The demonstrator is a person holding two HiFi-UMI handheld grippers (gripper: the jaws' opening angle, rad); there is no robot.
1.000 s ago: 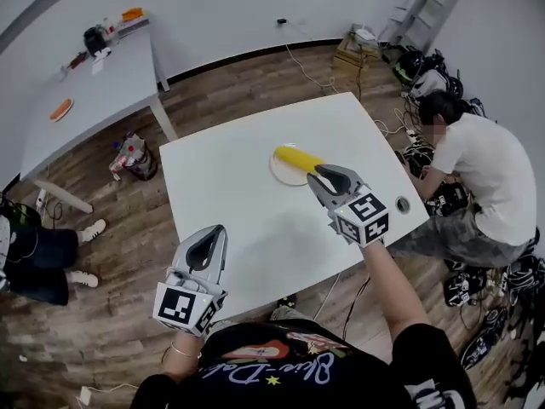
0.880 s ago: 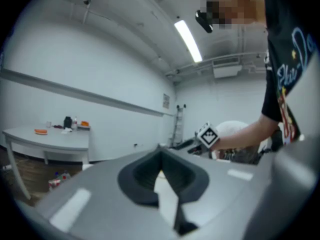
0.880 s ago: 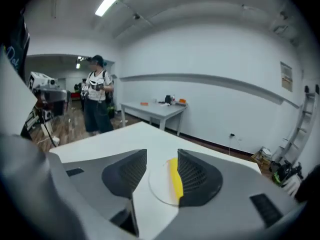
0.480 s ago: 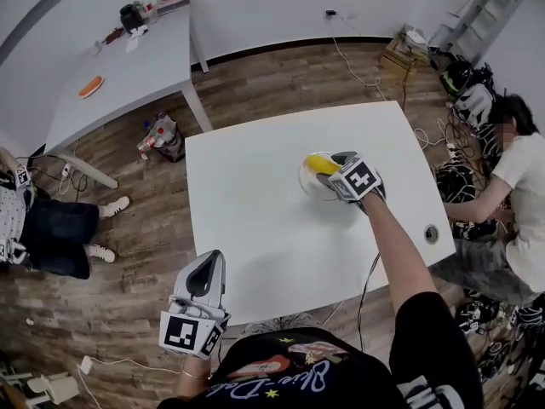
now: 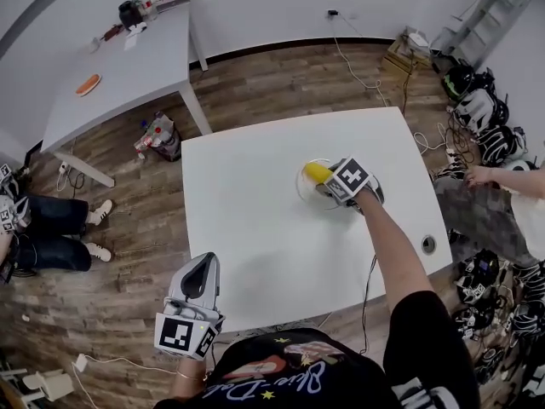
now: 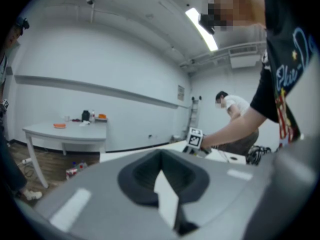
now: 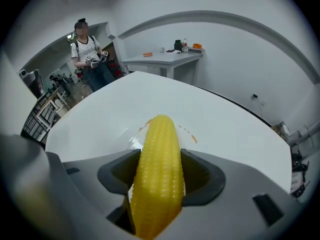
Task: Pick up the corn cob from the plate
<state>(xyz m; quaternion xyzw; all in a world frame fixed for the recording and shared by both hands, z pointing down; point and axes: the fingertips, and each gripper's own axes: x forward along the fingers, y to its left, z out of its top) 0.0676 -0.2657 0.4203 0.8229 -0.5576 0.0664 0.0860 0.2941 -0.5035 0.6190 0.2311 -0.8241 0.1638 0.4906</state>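
— Status of the corn cob [image 5: 316, 172]?
— It lies on its plate [image 5: 301, 184], mid-tabletop [image 5: 247, 220]. My right tongs [image 7: 160, 154] have just been opening. They straddle it at full spread, unclamped. My left tongs [image 6: 161, 156] are closed, empty.
— Step?
— Grasp pending, I judge: close squarely, then lift.
— Markings?
— Square-pattern markers [image 5: 349, 177] only; shirt script [image 5: 264, 373] illegible.

corn cob [image 5: 316, 173]: mostly behind right hand-held gripper [image 5: 328, 187]; plate [image 5: 302, 182]: partly covered
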